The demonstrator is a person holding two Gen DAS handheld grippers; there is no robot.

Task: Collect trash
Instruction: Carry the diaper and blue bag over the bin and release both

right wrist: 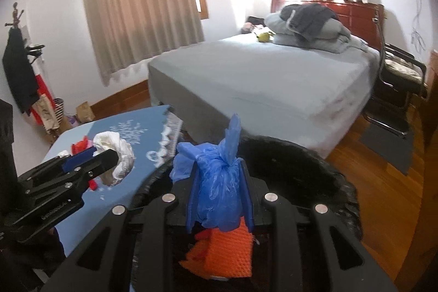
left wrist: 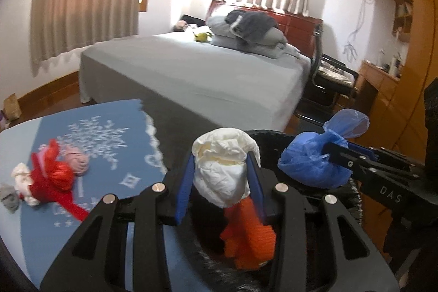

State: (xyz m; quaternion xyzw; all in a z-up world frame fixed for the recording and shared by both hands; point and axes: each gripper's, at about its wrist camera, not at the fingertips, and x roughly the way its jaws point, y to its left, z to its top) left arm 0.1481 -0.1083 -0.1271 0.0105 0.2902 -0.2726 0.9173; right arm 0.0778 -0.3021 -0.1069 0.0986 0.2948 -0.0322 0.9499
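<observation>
Over the black bin (right wrist: 301,163), left gripper (left wrist: 223,177) jaws clamp a white wad (left wrist: 221,171), right gripper (right wrist: 219,190) jaws a blue bag (right wrist: 216,182).

Grey bed (right wrist: 262,78), beige curtains (right wrist: 137,4), black chair (right wrist: 397,78), wooden floor (right wrist: 383,182)

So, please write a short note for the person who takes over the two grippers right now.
Left gripper: shut on a white crumpled bag, held over the black bin.
Right gripper: shut on a knotted blue bag, also over the bin.
Done: an orange piece already lies in the bin.
Left: drop both bags, then fetch the red bag, pink ball and small scraps from the blue tablecloth.
</observation>
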